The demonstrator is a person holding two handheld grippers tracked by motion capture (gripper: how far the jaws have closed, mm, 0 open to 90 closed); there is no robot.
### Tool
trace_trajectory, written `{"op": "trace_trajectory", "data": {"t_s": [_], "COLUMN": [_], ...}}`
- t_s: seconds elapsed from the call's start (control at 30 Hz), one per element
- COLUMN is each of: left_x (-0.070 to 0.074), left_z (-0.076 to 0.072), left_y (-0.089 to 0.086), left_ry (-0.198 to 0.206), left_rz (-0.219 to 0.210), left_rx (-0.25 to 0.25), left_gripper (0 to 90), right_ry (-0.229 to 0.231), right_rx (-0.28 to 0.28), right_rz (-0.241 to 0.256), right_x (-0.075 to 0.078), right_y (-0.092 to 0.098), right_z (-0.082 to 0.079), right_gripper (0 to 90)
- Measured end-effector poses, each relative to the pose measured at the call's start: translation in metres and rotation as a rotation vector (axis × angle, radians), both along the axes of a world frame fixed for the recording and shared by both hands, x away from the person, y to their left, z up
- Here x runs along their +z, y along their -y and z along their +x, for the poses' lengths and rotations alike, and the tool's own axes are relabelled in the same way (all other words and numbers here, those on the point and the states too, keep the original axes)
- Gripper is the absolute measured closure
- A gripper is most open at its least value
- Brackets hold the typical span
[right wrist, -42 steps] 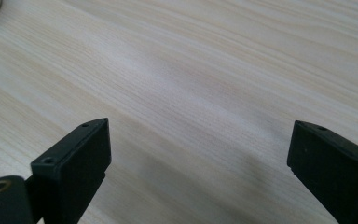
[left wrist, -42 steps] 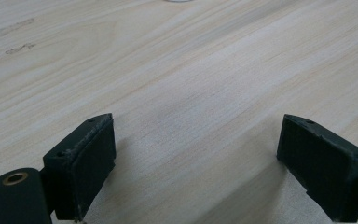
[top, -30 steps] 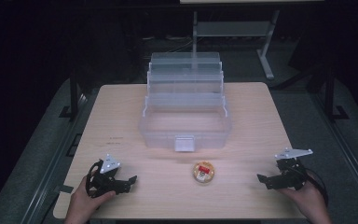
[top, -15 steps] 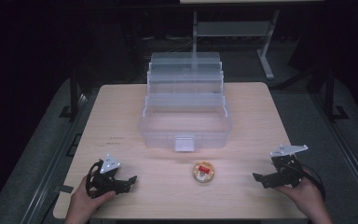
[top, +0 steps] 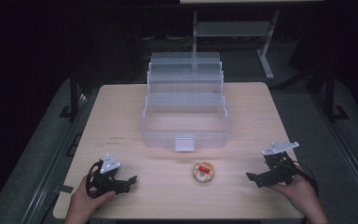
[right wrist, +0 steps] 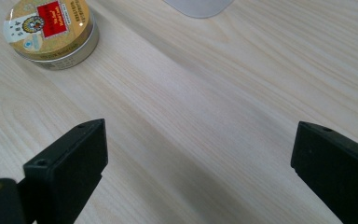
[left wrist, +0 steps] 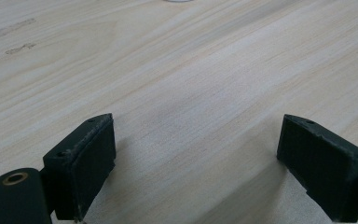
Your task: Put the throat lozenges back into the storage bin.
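A small round gold tin (top: 203,172) with a red and white label lies flat on the wooden table (top: 121,121), in front of the clear box. It appears at the upper left of the right gripper view as the tin (right wrist: 51,33). My right gripper (top: 256,178) rests near the front right of the table, open, with bare wood between its jaws (right wrist: 196,163). My left gripper (top: 129,182) sits at the front left, also open over bare wood (left wrist: 193,163). Neither one touches the tin.
A clear plastic tiered box (top: 185,109) stands open in the middle of the table, its front latch (top: 184,143) facing me; the latch tip (right wrist: 198,7) shows at the top of the right gripper view. Faint marks (top: 113,140) lie on the wood at the left. A metal stand (top: 233,32) is behind the table.
My right gripper has slid a little to the left, toward the tin. The left gripper and the tin have stayed put.
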State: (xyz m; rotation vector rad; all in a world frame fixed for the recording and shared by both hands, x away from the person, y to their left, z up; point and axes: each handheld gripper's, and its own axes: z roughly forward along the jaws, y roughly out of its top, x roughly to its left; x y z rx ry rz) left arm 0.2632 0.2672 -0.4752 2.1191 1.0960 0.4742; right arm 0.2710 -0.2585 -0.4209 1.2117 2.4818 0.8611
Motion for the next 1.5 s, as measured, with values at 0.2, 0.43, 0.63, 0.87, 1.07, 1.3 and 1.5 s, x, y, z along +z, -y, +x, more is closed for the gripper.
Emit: {"op": "trace_trajectory", "data": {"t_s": [0.2, 0.43, 0.63, 0.87, 1.07, 1.3, 1.5], "left_x": [0.0, 0.0, 0.0, 0.0, 0.0, 0.0, 0.0], "left_z": [0.0, 0.0, 0.0, 0.0, 0.0, 0.0, 0.0], "left_y": [0.0, 0.0, 0.0, 0.0, 0.0, 0.0, 0.0], "left_ry": [0.0, 0.0, 0.0, 0.0, 0.0, 0.001, -0.001], "left_rz": [0.0, 0.0, 0.0, 0.0, 0.0, -0.003, -0.001], "left_rx": [0.0, 0.0, 0.0, 0.0, 0.0, 0.002, 0.001], "left_gripper": [10.6, 10.6, 10.6, 10.6, 10.6, 10.6, 10.6], "right_ry": [-0.003, 0.002, 0.01, 0.009, -0.004, -0.009, -0.005], "right_rx": [0.029, 0.048, 0.07, 0.097, 0.116, 0.15, 0.165], "right_rz": [-0.002, -0.011, -0.009, -0.016, -0.016, -0.022, -0.016], "right_x": [0.002, 0.006, 0.011, 0.015, 0.017, 0.019, 0.022], "right_y": [-0.009, -0.017, -0.024, -0.034, -0.044, -0.056, -0.063], "right_z": [0.004, 0.009, 0.013, 0.018, 0.021, 0.025, 0.027], "right_gripper": [3.5, 3.5, 3.6, 3.4, 3.2, 3.0, 2.8]}}
